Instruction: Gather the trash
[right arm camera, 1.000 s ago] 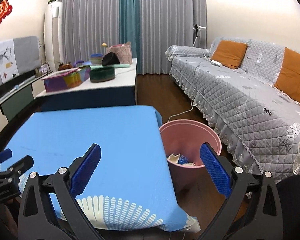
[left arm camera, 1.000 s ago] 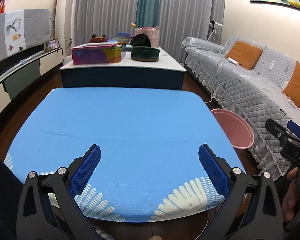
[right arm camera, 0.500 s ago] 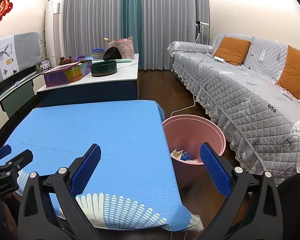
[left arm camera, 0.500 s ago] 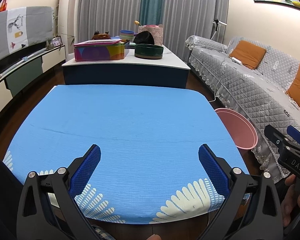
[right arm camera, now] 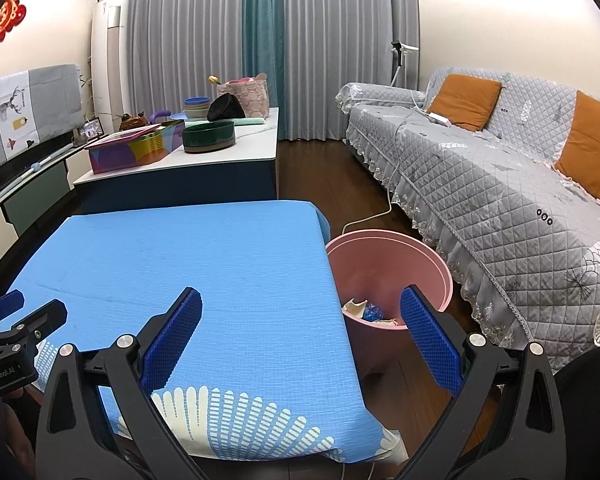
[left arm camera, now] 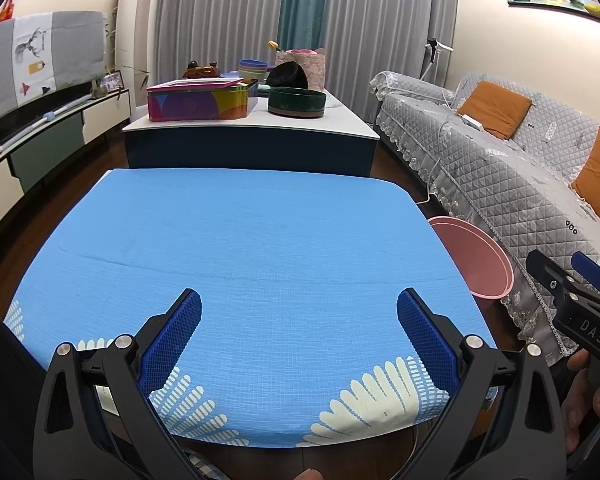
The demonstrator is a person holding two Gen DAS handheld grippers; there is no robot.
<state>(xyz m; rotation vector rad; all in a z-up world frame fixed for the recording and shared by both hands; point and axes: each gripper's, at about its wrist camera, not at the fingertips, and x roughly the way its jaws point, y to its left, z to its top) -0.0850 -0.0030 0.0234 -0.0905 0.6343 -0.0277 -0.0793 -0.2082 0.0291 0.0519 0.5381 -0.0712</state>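
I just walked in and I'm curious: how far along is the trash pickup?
It looks nearly finished. Scraps already lie in the pink bin beside the table. Nothing is in hand: the left gripper and the right gripper are both open. No litter shows on the blue tablecloth, so little seems left.

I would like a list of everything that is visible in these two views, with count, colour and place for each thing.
tablecloth: 1, blue with white pattern, covers the near table
bin: 1, pink, on the floor right of the table
trash: a few scraps, white and blue, inside the bin
sofa: 1, grey quilted cover, right wall
cushions: 2, orange, on the sofa
far table: 1, white top, behind the near table
tin box: 1, multicoloured, on the far table
round dish: 1, dark green, on the far table
left gripper: 1, black with blue pads, open, empty
right gripper: 1, black with blue pads, open, empty
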